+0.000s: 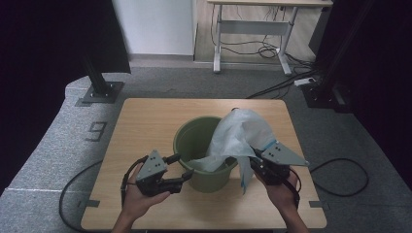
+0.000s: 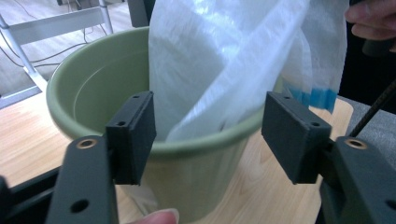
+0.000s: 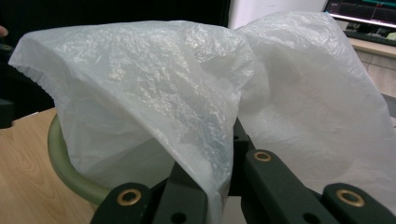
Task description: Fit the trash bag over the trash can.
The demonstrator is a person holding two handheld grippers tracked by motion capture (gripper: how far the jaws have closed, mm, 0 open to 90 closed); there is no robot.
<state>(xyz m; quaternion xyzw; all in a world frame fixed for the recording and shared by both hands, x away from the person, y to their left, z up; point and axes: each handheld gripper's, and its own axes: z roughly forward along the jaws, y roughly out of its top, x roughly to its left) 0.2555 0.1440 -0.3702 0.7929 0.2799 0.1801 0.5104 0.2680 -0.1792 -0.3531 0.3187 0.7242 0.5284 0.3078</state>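
White, thin and crinkled, the plastic bag point(image 1: 240, 133) hangs over the right side of the green bucket point(image 1: 194, 141), with part of it tucked inside the rim and part draped outside. A blue band marks its hem, seen in the left gripper view at the bag's lower edge point(image 2: 310, 95). The bucket stands upright near the middle of the wooden tabletop point(image 1: 145, 121), a little toward the person's side.

The right tongs point(image 1: 256, 162) are pinched shut on the bag's film; in the right gripper view the plastic point(image 3: 154, 102) rises straight out from between the closed jaws and billows over the bucket's rim point(image 3: 65, 168). The person's right hand point(image 1: 281, 187) holds them just beside the bucket's right wall.

The left tongs point(image 1: 183, 165) stand partly open at the bucket's near-left rim, with nothing pressed between the pads. In the left gripper view the pads point(image 2: 135, 135) frame the bucket's rim point(image 2: 205, 140) and a fold of the bag point(image 2: 215, 70) behind it, without touching either. The left hand point(image 1: 141, 196) holds them low over the tabletop.

Grey carpet point(image 1: 53, 145) surrounds the tabletop, and a white desk frame point(image 1: 252, 29) stands farther back with cables beneath it.
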